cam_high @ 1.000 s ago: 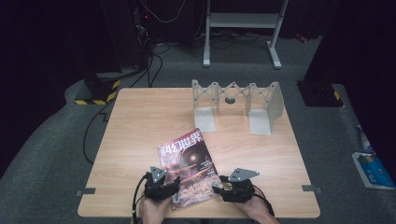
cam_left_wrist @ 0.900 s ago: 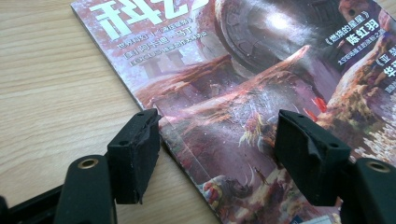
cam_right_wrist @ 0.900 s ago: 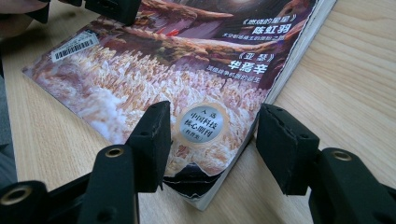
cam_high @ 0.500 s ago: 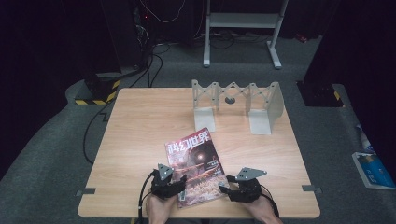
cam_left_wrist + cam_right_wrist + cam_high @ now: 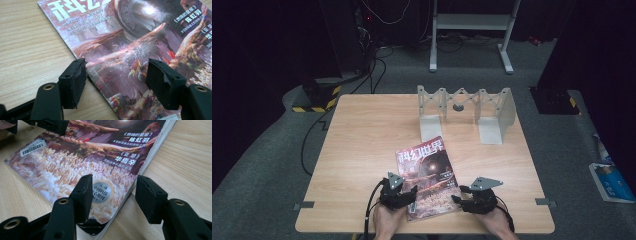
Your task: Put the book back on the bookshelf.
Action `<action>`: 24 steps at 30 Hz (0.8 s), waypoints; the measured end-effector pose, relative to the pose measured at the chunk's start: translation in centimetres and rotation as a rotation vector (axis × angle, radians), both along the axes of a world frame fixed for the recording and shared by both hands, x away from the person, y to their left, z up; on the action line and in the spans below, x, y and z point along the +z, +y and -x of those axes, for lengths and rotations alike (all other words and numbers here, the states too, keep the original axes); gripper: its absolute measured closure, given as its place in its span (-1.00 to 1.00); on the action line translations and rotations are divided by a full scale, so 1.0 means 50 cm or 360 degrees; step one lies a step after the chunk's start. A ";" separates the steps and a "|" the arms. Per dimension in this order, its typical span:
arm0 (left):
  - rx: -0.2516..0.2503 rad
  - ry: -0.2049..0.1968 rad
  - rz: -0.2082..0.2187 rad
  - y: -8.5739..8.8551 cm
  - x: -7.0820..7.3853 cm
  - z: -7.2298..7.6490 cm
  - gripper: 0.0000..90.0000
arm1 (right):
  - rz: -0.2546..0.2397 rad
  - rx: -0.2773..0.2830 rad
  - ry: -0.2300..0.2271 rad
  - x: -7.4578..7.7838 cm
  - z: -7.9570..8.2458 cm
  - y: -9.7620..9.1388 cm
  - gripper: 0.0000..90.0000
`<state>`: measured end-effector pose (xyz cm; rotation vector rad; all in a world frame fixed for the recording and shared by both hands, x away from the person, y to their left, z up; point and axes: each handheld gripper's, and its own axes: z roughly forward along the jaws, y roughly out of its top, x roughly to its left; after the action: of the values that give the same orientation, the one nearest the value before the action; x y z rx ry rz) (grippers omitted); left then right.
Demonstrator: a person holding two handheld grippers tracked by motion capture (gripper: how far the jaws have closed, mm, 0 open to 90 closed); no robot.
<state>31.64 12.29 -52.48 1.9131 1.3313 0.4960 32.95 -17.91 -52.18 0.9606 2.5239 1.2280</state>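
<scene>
The magazine (image 5: 429, 176) lies flat near the table's (image 5: 362, 130) front edge; left gripper (image 5: 399, 192) and right gripper (image 5: 473, 192) straddle its side edges, jaws spread, the right's just narrowing, apparently to pinch and lift it

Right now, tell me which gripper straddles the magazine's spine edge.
The left gripper: its jaws sit either side of the magazine's bound edge. The right gripper straddles the open page edge instead.

The magazine (image 5: 130, 50) is cut off by the top and right edges beyond the left gripper (image 5: 116, 80). Below the right gripper (image 5: 112, 195), its near corner is hidden behind the jaws. The small cover text stays unreadable in the high view.
</scene>
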 end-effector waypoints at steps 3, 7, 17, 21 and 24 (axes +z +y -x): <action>-0.0010 -0.0006 0.0003 -0.006 -0.001 -0.003 -0.28 | 0.0005 -0.0011 0.0008 0.001 -0.003 -0.002 0.08; -0.0022 -0.0010 0.0003 -0.013 -0.001 -0.006 -0.28 | 0.0013 -0.0034 0.0009 0.002 -0.006 -0.007 0.08; -0.0062 -0.0015 0.0010 -0.038 -0.002 -0.022 -0.28 | 0.0006 -0.0122 0.0026 0.001 -0.017 -0.025 0.07; -0.0073 -0.0017 0.0010 -0.047 -0.002 -0.027 -0.27 | -0.0003 -0.0157 0.0038 0.000 -0.023 -0.031 0.05; -0.0083 -0.0010 0.0010 -0.051 -0.001 -0.032 -0.27 | -0.0013 -0.0174 0.0054 0.000 -0.026 -0.036 0.05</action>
<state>33.26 9.73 -52.53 1.9343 1.2739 0.4712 34.22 -19.68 -52.20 1.1143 2.4572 1.2015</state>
